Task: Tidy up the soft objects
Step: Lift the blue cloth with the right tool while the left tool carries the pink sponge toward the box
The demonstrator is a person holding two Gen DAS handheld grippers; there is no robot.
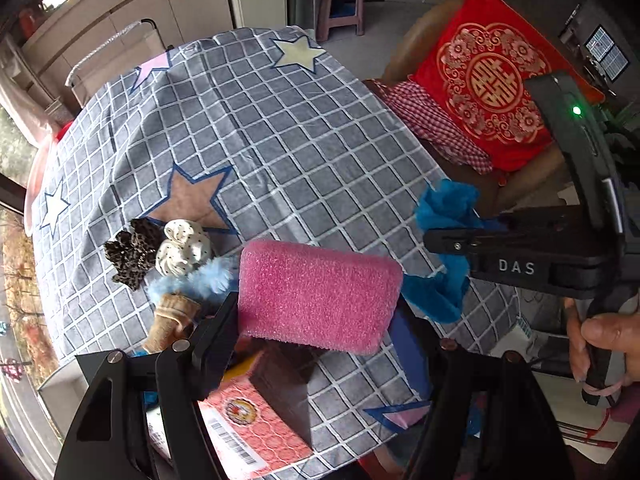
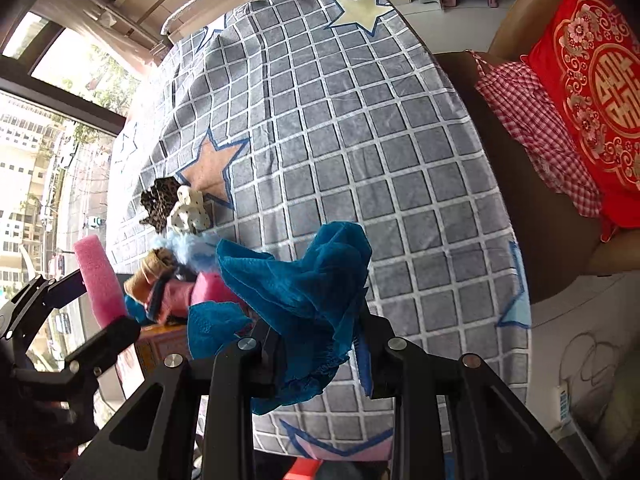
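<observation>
While both claws are loaded and raised over the near edge of the bench, the move to come seems to turn on the open box with its red patterned side, which sits directly beneath the left claw. That claw is closed partway onto a pink sponge, gripping it across its short ends so the long axis runs crosswise between the fingers. In the right wrist view the same sponge shows edge-on at far left, above the box corner. The right claw is pinched on a crumpled blue cloth, which droops between and over its fingers; it hangs to the right of the box, so the left hand is nearer and probably releases first. Loose on the bench beyond the box lie a dark spotted scrunchie, a white dotted one, a fluffy pale-blue piece and a tan rolled sock, clustered and touching.
</observation>
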